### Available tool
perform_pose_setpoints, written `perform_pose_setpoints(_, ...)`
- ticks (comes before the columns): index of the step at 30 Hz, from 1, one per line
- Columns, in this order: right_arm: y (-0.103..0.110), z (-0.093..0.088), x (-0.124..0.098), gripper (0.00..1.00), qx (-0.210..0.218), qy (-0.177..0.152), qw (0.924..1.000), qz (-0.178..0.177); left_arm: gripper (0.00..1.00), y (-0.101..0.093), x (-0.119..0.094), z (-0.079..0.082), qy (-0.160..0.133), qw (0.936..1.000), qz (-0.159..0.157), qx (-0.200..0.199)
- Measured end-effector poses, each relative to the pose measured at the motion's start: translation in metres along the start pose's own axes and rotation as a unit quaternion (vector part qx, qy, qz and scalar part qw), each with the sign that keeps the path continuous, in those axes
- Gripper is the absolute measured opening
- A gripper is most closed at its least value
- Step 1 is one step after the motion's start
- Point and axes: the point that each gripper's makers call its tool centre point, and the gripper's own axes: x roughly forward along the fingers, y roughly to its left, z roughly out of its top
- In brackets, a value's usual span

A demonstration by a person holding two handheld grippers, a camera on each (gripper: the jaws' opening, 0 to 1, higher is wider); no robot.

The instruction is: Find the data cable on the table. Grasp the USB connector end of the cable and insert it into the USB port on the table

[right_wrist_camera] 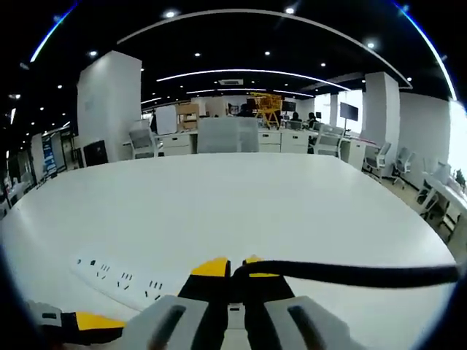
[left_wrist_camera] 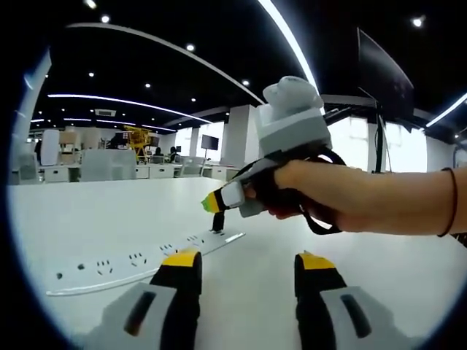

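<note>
Reaching in from the right of the left gripper view, a hand (left_wrist_camera: 321, 193) wraps its fingers around the handle of the right claw (left_wrist_camera: 213, 202), with the forearm held about level above the white bench (left_wrist_camera: 87, 219) and a thin dark band (left_wrist_camera: 450, 204) round the wrist. The right claw points down and to the left, its green and yellow tips closed on the black connector (left_wrist_camera: 217, 221) of the data cable. The connector stands upright, and its lower end meets the far end of the white power strip (left_wrist_camera: 146, 259); whether it is seated in a port cannot be told. Any print on the strip or on the claws is too small to read. In the right gripper view the two yellow-tipped jaws are pressed together on the cable (right_wrist_camera: 350, 273), which runs as one black line from between them out to the right edge, raised above the bench. The strip lies just beyond and to the left of those jaws, with several groups of socket slots along it. The left claw (left_wrist_camera: 248, 262) hovers low over the bench near the strip's middle, with its two yellow-tipped jaws spread wide and nothing between them. In all there are one cable, one power strip, two claws and one hand.
</note>
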Motion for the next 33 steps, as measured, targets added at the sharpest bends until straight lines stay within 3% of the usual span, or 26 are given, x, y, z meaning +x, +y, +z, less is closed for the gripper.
perform_pose_setpoints(6, 0.003, -0.001, -0.002, 0.07, -0.014, -0.006, 0.9999, 0.0, 0.51, 0.001, 0.0, -0.001, 0.001, 1.0, 0.002, 0.001)
perform_pose_setpoints(14, -0.002, -0.002, 0.0, 0.07, 0.042, -0.021, 0.9987, 0.022, 0.51, 0.001, 0.0, -0.001, 0.001, 1.0, 0.002, 0.001)
perform_pose_setpoints(21, 0.007, -0.005, -0.003, 0.07, -0.025, -0.022, 0.9994, 0.001, 0.51, 0.001, 0.0, -0.002, 0.003, 1.0, 0.003, 0.001)
perform_pose_setpoints(23, 0.008, -0.006, -0.006, 0.07, -0.026, -0.029, 0.9992, 0.0, 0.51, 0.002, -0.001, -0.002, 0.002, 1.0, 0.003, 0.0)
perform_pose_setpoints(33, 0.008, -0.008, -0.008, 0.08, 0.015, -0.04, 0.9989, 0.017, 0.51, 0.002, -0.001, -0.002, 0.003, 1.0, 0.005, 0.0)
